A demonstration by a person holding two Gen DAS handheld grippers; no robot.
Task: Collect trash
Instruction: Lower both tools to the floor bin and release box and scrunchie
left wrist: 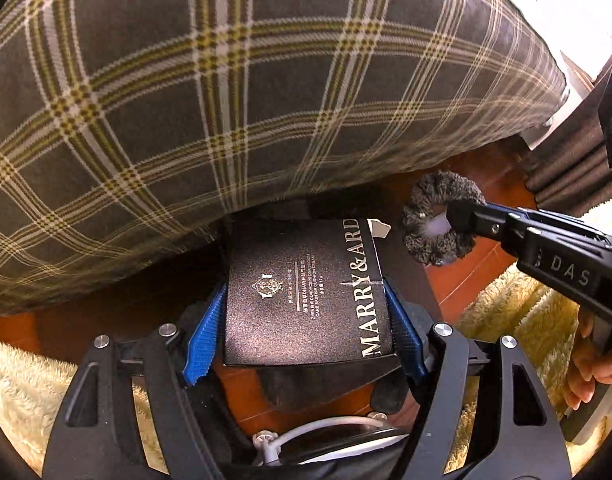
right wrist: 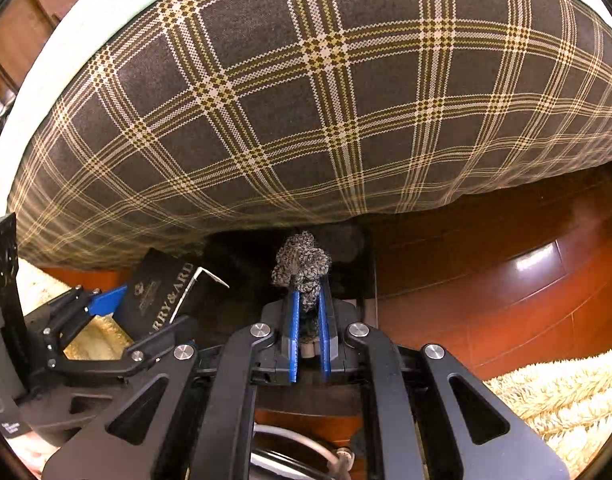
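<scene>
Left tongs (left wrist: 306,312) stand wide, clamping a black box (left wrist: 306,292); right tongs (right wrist: 309,316) pinch a grey scrunchie (right wrist: 302,264) tight.

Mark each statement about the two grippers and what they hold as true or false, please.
1. The left gripper holds a black box. True.
2. The right gripper is empty. False: its blue pads are shut on a fuzzy grey scrunchie.
3. The box bears white lettering. True.
4. The floor is covered with grey tiles. False: it is glossy reddish wood, with a shaggy cream rug on part of it.
5. A plain white sheet hangs behind the grippers. False: it is a dark plaid cover.
</scene>
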